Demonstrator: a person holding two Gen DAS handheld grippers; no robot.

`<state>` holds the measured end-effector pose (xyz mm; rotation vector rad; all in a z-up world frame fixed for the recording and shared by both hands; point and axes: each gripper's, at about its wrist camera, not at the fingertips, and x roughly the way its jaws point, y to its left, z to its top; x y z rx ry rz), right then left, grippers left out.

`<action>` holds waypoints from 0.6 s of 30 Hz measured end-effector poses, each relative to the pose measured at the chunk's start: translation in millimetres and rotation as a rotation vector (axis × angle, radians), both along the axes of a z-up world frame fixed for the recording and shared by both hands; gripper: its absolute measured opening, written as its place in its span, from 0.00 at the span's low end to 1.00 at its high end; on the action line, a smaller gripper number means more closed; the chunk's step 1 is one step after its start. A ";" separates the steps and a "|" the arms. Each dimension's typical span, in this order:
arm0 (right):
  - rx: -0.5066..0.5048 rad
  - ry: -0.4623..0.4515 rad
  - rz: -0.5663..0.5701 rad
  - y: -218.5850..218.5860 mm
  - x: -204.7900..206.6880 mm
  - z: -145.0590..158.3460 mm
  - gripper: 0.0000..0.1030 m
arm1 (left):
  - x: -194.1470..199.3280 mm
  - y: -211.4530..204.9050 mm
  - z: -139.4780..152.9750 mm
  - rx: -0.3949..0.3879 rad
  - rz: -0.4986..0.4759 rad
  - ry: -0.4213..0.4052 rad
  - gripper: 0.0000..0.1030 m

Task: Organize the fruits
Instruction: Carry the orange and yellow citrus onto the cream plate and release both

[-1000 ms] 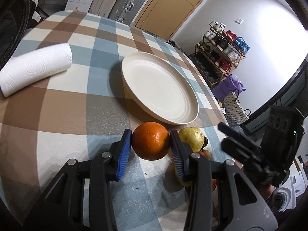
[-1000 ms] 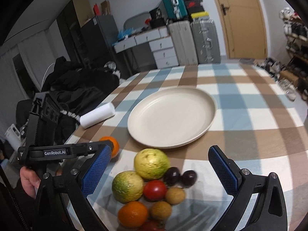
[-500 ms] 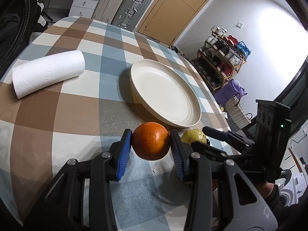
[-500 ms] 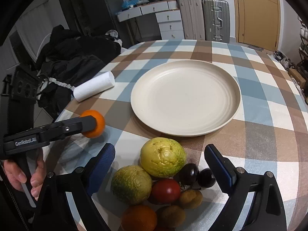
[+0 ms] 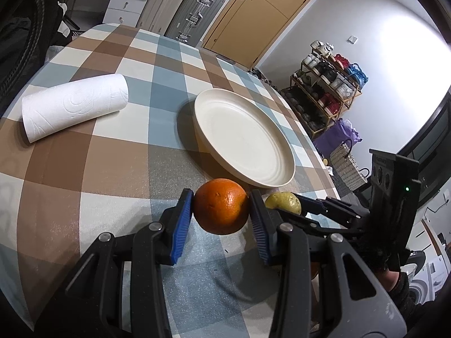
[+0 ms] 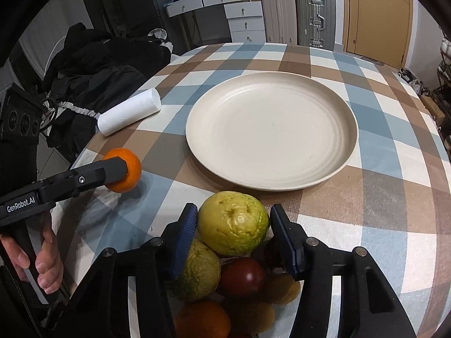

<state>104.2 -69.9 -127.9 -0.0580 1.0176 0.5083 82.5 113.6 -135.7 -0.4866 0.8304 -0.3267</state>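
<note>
Orange fruit (image 5: 220,206) clamped between left claw (image 5: 221,225) pads

One plate (image 6: 270,132), one paper towel roll (image 6: 129,115), two oranges (image 6: 125,173) (image 6: 201,322), two yellow-green fruits (image 6: 234,222) (image 6: 197,273), one red fruit (image 6: 243,277), two grippers (image 5: 221,222) (image 6: 234,239).

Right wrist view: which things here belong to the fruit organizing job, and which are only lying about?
Belong to the job:
- orange, in the left hand-held gripper
- guava, between the fingers of the right hand-held gripper
- remaining fruit pile
- plate

Just lying about:
- paper towel roll
- black clothes
- suitcases
</note>
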 end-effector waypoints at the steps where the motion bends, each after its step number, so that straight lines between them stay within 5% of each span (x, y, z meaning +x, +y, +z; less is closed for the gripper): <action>1: 0.014 -0.001 0.003 0.0 -1.0 0.7 0.53 | -0.4 0.1 0.7 0.001 0.001 -0.001 0.36; 18: 0.235 -0.164 -0.026 -28.4 -4.8 39.5 0.52 | 22.9 -17.9 28.2 0.060 -0.021 -0.026 0.36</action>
